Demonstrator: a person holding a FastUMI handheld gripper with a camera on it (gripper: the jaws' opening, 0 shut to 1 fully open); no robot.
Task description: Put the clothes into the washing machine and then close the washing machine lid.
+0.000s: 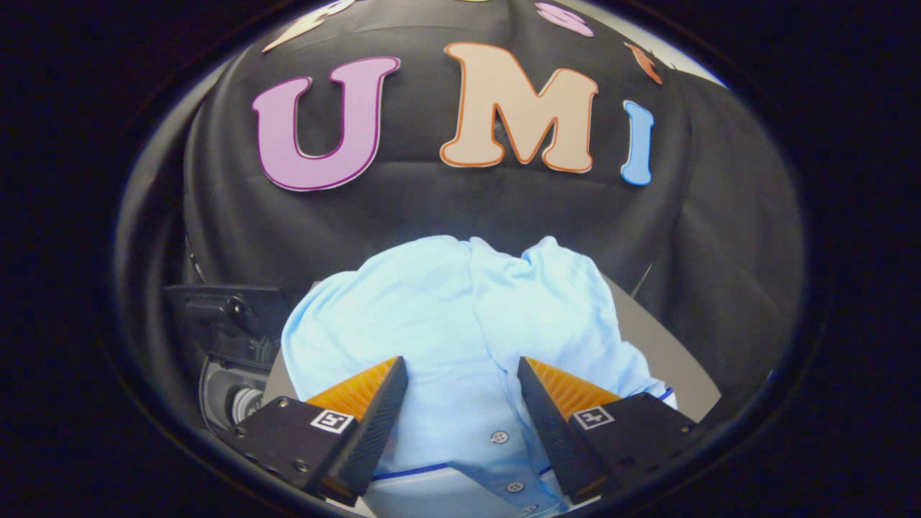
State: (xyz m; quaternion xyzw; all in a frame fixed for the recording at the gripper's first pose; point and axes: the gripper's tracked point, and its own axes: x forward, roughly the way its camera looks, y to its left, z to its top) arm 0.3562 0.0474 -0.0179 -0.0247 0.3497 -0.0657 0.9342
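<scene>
My hand-held gripper (460, 403) is tilted down over the shirt (460, 324), its fingers spread wide and released, pressing on nothing. The pale blue shirt lies bunched between them and just ahead, its button placket and a dark-trimmed edge running between the fingers. It rests on a grey table (669, 352). Off to the left and lower sits the washing machine (230, 345), its dark lid raised. Beyond hangs black cloth.
</scene>
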